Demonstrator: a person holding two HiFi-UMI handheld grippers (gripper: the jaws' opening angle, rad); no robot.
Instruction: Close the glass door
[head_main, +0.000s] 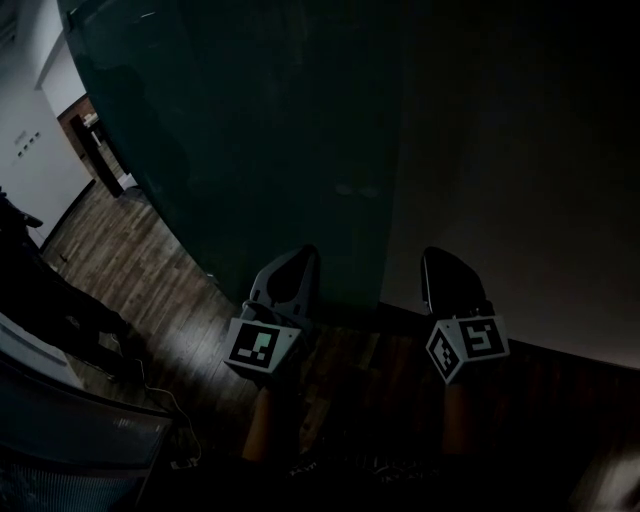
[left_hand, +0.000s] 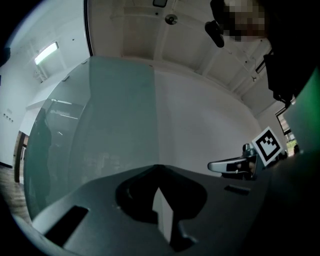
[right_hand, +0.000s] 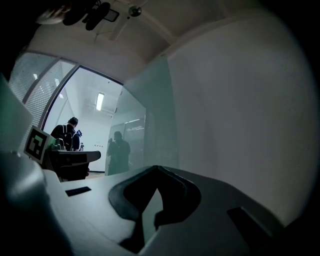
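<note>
**Head view.** Dim frame. A tall teal-tinted glass door (head_main: 260, 130) fills the upper left and centre. Its free edge runs down beside a plain pale wall (head_main: 520, 150) on the right. Brown wooden floor (head_main: 130, 250) shows at left. The left gripper (head_main: 297, 265) points at the lower part of the glass, and its fingers look closed. The right gripper (head_main: 445, 265) points at the wall, just right of the door's edge. I cannot tell from this view whether either one touches anything.

**Left gripper view.** The left gripper (left_hand: 159, 169) has its fingers closed tip to tip, with nothing held. The glass door (left_hand: 100, 115) stands ahead and to the left of the fingers, and the wall (left_hand: 200, 120) is ahead and to the right. No contact is visible. A black-and-white marker cube (left_hand: 266, 144) on the other gripper shows far right.

**Right gripper view.** The right gripper (right_hand: 157, 170) also has its fingers closed and empty. The glass door (right_hand: 150, 115) lies ahead, slightly left of the fingers, and the wall (right_hand: 240, 110) is to the right. Further left is a bright opening with a person (right_hand: 67, 134) far off.

**Progress (judgement).** The door appears open, standing back near the wall with the doorway clear. Nothing of the closing is done. What remains is to bring the fingers onto the panel or its edge and move it across the opening.
</note>
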